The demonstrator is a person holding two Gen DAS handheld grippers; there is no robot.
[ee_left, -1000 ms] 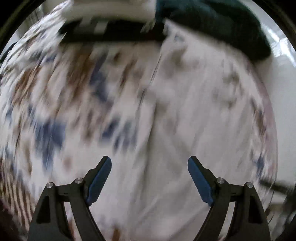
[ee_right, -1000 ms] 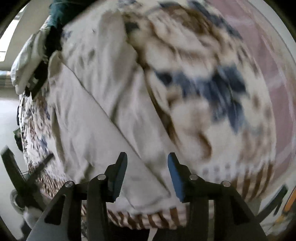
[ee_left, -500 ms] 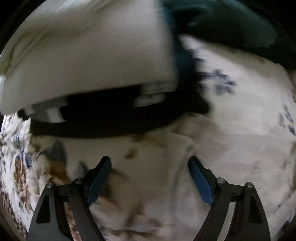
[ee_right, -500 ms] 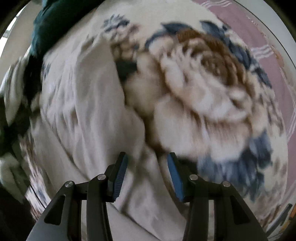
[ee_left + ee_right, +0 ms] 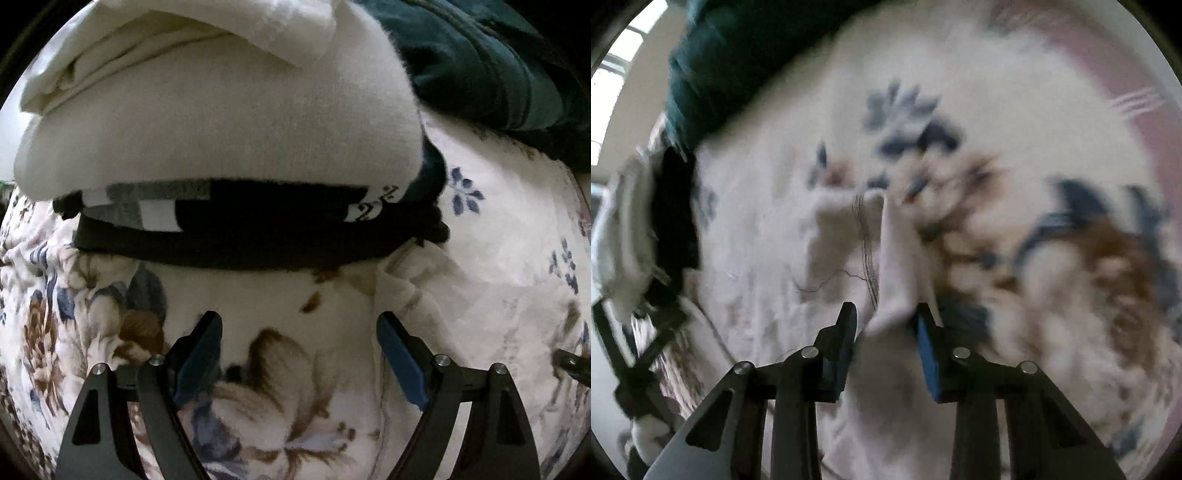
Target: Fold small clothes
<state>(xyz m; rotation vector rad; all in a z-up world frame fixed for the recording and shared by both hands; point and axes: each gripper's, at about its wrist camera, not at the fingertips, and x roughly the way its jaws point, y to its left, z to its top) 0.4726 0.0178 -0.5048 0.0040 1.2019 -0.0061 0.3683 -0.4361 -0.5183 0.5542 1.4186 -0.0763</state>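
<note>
Left gripper (image 5: 299, 328) spread wide, empty, over floral blanket (image 5: 280, 417); folded stack (image 5: 221, 122) just ahead. Right gripper (image 5: 886, 325) narrowed around raised fold of white garment (image 5: 897, 258) on blanket; blur, so grip cannot be confirmed.

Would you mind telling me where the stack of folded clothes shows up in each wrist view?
Left wrist: the stack fills the upper centre, a cream piece on top of black ones, on the floral blanket.
Right wrist: the stack is blurred at the far left edge.
Shared landmark: the dark green garment, beside the stack in both views.
</note>
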